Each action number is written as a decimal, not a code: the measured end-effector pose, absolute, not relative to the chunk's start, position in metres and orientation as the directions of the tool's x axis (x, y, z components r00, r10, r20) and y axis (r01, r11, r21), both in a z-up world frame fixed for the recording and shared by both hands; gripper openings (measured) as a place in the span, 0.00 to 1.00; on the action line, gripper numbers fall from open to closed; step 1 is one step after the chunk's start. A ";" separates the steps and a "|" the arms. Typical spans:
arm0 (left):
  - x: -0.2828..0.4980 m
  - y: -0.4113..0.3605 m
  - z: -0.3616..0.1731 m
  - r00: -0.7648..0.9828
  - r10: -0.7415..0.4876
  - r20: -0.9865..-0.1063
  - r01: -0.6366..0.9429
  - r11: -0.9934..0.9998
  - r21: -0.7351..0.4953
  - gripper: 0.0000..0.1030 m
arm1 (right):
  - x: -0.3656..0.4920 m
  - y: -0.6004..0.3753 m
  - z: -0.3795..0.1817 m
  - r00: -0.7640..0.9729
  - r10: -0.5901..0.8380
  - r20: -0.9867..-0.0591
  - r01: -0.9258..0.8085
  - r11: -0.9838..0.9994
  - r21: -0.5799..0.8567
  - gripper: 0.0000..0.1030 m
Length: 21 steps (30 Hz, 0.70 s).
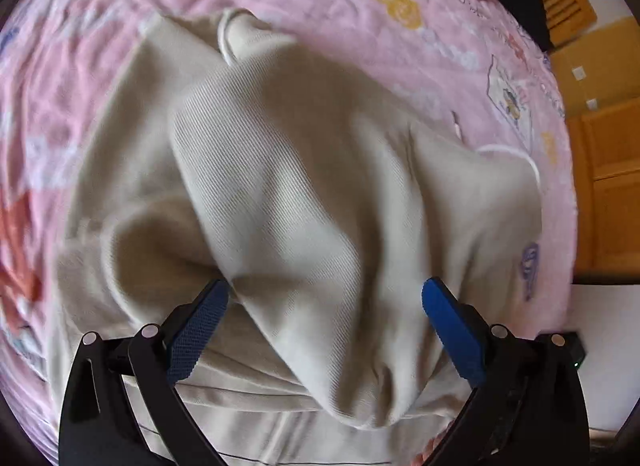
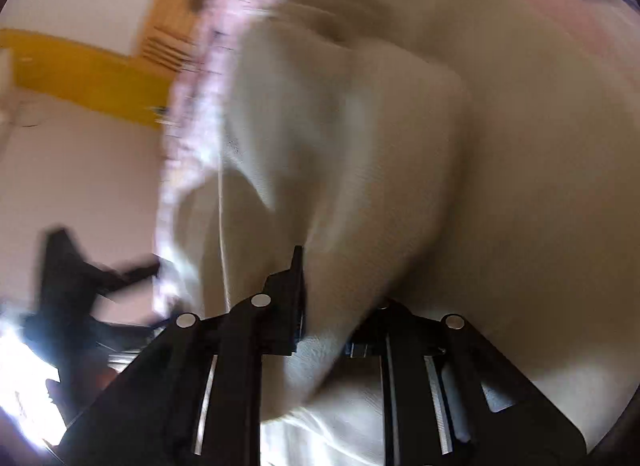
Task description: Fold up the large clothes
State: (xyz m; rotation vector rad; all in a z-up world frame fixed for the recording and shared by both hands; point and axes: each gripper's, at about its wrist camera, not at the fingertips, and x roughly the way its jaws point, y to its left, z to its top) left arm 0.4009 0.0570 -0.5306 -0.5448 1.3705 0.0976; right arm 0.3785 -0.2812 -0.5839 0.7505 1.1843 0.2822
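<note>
The beige garment (image 1: 280, 193) lies bunched on the pink bedspread (image 1: 360, 17), its long axis running from the near edge toward the far side; the left gripper (image 1: 324, 326) hangs spread directly above the near folds, a raised ridge of cloth between its blue pads (image 1: 452, 326), seemingly untouched; at the bed's right edge the right gripper (image 2: 320, 322) is pressed together, pinching a fold of the same cloth.

A: Any legible text, labels or numbers?
B: None. The pink bedsheet (image 1: 400, 45) carries cartoon prints and small scribbled marks, all too blurred to read in either view.
</note>
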 end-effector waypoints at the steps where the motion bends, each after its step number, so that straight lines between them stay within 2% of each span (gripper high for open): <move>1: 0.399 0.057 -0.529 0.220 -0.229 -0.948 -0.367 0.881 -0.298 0.92 | 0.372 -0.282 -0.583 0.363 0.546 -0.755 0.183 0.753 0.632 0.19; 2: 0.397 0.055 -0.529 0.213 -0.209 -0.954 -0.362 0.891 -0.275 0.92 | 0.369 -0.281 -0.576 0.359 0.517 -0.777 0.178 0.779 0.601 0.21; 3: 0.397 0.055 -0.528 0.215 -0.193 -0.957 -0.348 0.901 -0.259 0.92 | 0.368 -0.281 -0.567 0.361 0.486 -0.796 0.171 0.805 0.569 0.30; 4: 0.396 0.054 -0.528 0.218 -0.168 -0.961 -0.330 0.914 -0.234 0.92 | 0.367 -0.280 -0.550 0.375 0.418 -0.828 0.158 0.851 0.501 0.56; 5: 0.397 0.053 -0.527 0.213 -0.137 -0.967 -0.313 0.929 -0.200 0.92 | 0.368 -0.279 -0.528 0.412 0.321 -0.853 0.150 0.899 0.411 0.70; 6: 0.398 0.052 -0.528 0.213 -0.115 -0.970 -0.293 0.940 -0.176 0.92 | 0.365 -0.279 -0.512 0.455 0.268 -0.849 0.142 0.919 0.367 0.79; 8: 0.400 0.053 -0.530 0.211 -0.085 -0.974 -0.272 0.952 -0.142 0.92 | 0.370 -0.279 -0.471 0.537 0.153 -0.829 0.119 0.960 0.254 0.82; 9: 0.402 0.053 -0.532 0.209 -0.068 -0.976 -0.268 0.955 -0.124 0.92 | 0.376 -0.281 -0.460 0.554 0.157 -0.818 0.094 0.964 0.249 0.87; 10: 0.403 0.053 -0.534 0.211 -0.056 -0.976 -0.266 0.957 -0.113 0.92 | 0.388 -0.276 -0.453 0.551 0.165 -0.818 0.065 0.969 0.239 0.88; 13: 0.407 0.051 -0.543 0.178 0.003 -0.984 -0.261 0.964 -0.044 0.92 | 0.444 -0.237 -0.455 0.478 0.175 -0.861 -0.026 0.982 0.185 0.88; 15: 0.410 0.049 -0.550 0.167 0.016 -0.986 -0.265 0.964 -0.030 0.92 | 0.475 -0.221 -0.470 0.391 0.113 -0.914 -0.055 0.993 0.100 0.88; 17: 0.411 0.046 -0.557 0.160 0.026 -0.987 -0.260 0.965 -0.016 0.92 | 0.504 -0.199 -0.500 0.323 0.091 -0.942 -0.049 0.996 0.080 0.82; 18: 0.413 0.045 -0.560 0.161 0.035 -0.986 -0.260 0.966 -0.008 0.92 | 0.499 -0.194 -0.514 0.313 0.117 -0.943 -0.050 0.993 0.107 0.63; 19: 0.412 0.046 -0.563 0.168 0.045 -0.985 -0.268 0.963 -0.002 0.92 | 0.508 -0.192 -0.528 0.269 0.132 -0.954 -0.051 0.991 0.123 0.32; 20: 0.412 0.047 -0.566 0.176 0.060 -0.983 -0.278 0.961 0.009 0.92 | 0.516 -0.194 -0.536 0.253 0.185 -0.950 -0.052 0.983 0.178 0.17; 21: 0.412 0.047 -0.570 0.187 0.072 -0.980 -0.285 0.958 0.016 0.93 | 0.514 -0.198 -0.537 0.254 0.232 -0.939 -0.043 0.973 0.229 0.11</move>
